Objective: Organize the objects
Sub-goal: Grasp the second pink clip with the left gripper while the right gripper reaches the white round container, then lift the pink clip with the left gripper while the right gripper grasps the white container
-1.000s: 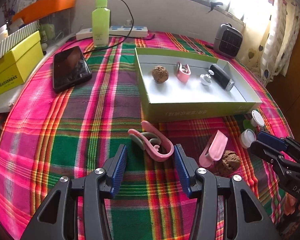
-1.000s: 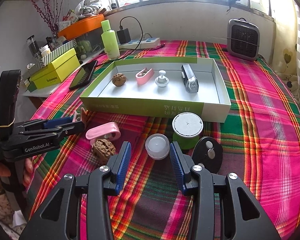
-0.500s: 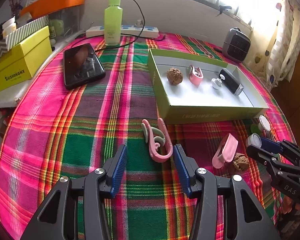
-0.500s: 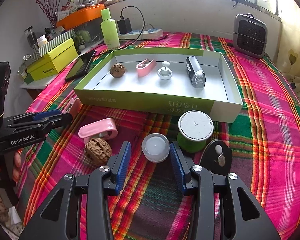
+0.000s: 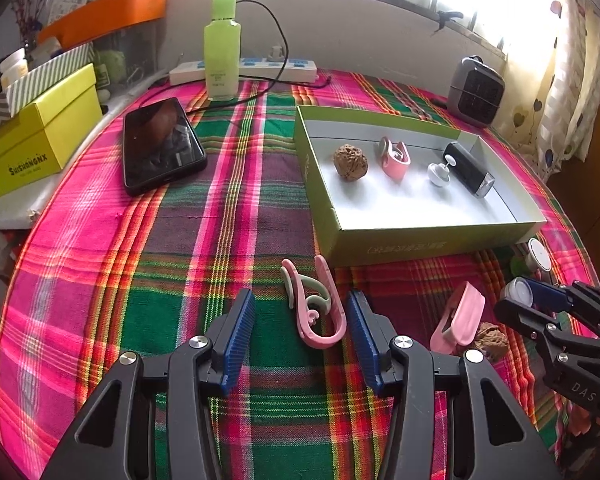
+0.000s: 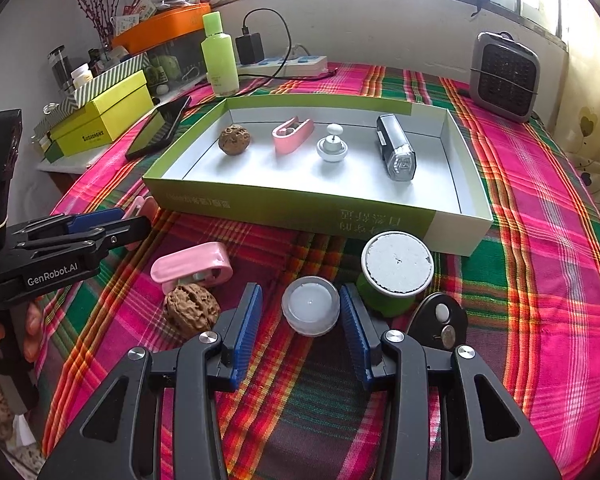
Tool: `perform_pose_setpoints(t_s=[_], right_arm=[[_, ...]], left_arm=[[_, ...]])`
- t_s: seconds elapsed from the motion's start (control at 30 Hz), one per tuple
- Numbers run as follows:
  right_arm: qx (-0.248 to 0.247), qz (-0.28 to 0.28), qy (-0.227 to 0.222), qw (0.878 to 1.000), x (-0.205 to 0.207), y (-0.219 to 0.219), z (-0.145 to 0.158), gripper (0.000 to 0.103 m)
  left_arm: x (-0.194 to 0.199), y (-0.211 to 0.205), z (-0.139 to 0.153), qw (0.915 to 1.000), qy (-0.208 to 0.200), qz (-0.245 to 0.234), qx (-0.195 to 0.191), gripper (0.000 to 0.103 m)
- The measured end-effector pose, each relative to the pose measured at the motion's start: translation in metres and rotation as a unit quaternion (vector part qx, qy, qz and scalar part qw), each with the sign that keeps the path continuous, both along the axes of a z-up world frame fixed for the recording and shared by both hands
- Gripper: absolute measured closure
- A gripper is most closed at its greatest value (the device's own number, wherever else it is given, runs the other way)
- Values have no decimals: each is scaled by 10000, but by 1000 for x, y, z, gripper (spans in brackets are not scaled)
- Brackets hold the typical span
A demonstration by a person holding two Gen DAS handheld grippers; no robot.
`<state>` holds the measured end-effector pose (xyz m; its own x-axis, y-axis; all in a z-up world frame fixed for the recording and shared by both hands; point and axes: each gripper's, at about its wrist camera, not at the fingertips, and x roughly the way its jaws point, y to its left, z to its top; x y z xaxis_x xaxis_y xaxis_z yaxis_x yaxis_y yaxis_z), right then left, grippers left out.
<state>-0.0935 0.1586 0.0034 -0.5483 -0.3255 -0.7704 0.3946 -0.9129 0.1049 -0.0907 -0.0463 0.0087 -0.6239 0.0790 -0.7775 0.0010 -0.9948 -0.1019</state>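
A pink and grey clip (image 5: 316, 312) lies on the plaid cloth between the fingers of my left gripper (image 5: 302, 330). The gripper is open; its right pad is close against the clip and its left pad stands apart. My right gripper (image 6: 300, 320) is open around a small white cap (image 6: 310, 310) that rests on the cloth. A walnut (image 6: 190, 310) and a pink holder (image 6: 192, 266) lie between the two grippers. The green tray (image 6: 300, 216) beyond holds another walnut (image 6: 234, 140), a pink holder, a white knob and a black lamp.
A green pot with a white lid (image 6: 396, 264) and a black oval piece (image 6: 442, 320) sit right of the cap. A phone (image 5: 160, 144), a green bottle (image 5: 222, 48), a power strip, a yellow box (image 5: 40, 136) and a small heater (image 5: 476, 92) ring the table's far side.
The pink clip between my left fingers has swung from lying slantwise to pointing away from me. The right wrist view has drawn slightly closer to the cap.
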Motion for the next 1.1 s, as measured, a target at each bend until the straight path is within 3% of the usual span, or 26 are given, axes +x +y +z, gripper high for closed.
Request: perform_pose_setpoints(t_s=[0.47,1.1], right_arm=[[-8,-39,4,10000,1,2,0,70],[-66,-33,57,10000,4,3,3,74]], left_arm=[[1,-2,0,9999,38,74,-111,81],[4,-3,0,10000,41,56,-4,81]])
